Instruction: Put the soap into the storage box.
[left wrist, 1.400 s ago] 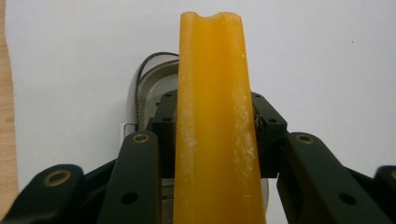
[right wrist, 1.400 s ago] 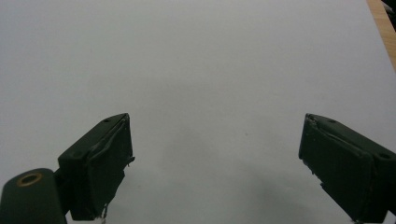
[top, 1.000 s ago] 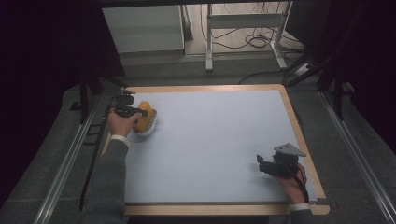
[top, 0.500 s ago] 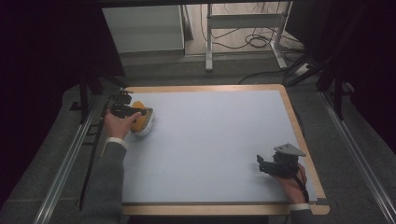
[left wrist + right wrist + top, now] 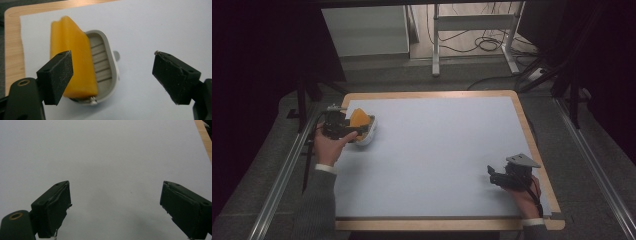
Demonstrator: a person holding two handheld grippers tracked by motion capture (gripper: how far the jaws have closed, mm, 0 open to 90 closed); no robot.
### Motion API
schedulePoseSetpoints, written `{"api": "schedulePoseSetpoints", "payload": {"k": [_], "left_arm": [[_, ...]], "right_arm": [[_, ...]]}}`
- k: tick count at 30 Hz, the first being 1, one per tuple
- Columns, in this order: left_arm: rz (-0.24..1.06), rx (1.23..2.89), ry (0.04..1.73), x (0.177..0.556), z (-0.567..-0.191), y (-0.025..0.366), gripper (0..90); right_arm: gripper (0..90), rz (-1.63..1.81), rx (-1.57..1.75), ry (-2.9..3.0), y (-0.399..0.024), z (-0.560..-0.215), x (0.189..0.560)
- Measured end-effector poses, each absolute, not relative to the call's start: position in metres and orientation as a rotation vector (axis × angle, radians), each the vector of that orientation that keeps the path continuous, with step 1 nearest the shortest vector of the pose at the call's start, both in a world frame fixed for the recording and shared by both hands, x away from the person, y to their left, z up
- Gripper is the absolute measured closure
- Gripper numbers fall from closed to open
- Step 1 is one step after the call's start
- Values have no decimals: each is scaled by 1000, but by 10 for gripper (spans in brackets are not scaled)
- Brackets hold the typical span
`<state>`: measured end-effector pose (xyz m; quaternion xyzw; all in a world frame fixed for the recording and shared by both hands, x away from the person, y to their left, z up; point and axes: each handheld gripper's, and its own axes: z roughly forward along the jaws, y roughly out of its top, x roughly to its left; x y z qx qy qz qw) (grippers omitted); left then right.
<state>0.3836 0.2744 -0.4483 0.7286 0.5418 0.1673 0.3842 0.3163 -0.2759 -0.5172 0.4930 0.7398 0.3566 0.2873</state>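
An orange wedge-shaped block [image 5: 358, 117] leans in a small white ribbed dish [image 5: 368, 135] at the far left of the table. In the left gripper view the block [image 5: 72, 62] rests along the dish's left side, its rim [image 5: 113, 75] ahead of my jaws. My left gripper [image 5: 353, 131] [image 5: 113, 73] sits just left of the dish; its jaws have just been opening and stand wide, with no pad touching the block. My right gripper [image 5: 492, 176] [image 5: 115, 205] rests open near the front right corner over bare table.
The white mat [image 5: 437, 150] lies in a wooden frame [image 5: 532, 145]. Metal rails run along both sides of the table. Cables and a stand's legs [image 5: 437, 45] are on the floor beyond the far edge.
The left gripper let go of the orange block and drew back to the left of the dish, leaving the block in it. The right gripper has not moved.
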Motion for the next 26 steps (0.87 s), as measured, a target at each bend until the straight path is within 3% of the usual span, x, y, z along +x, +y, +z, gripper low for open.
{"api": "schedulePoseSetpoints", "payload": {"k": [13,26], "left_arm": [[346,1881,1257,333,-478,265,170],[323,1911,1231,326,-489,261,161]], "right_arm": [[96,949,1311,1980,-275,-517,316],[96,963,1308,1967,-275,-515,316]]}}
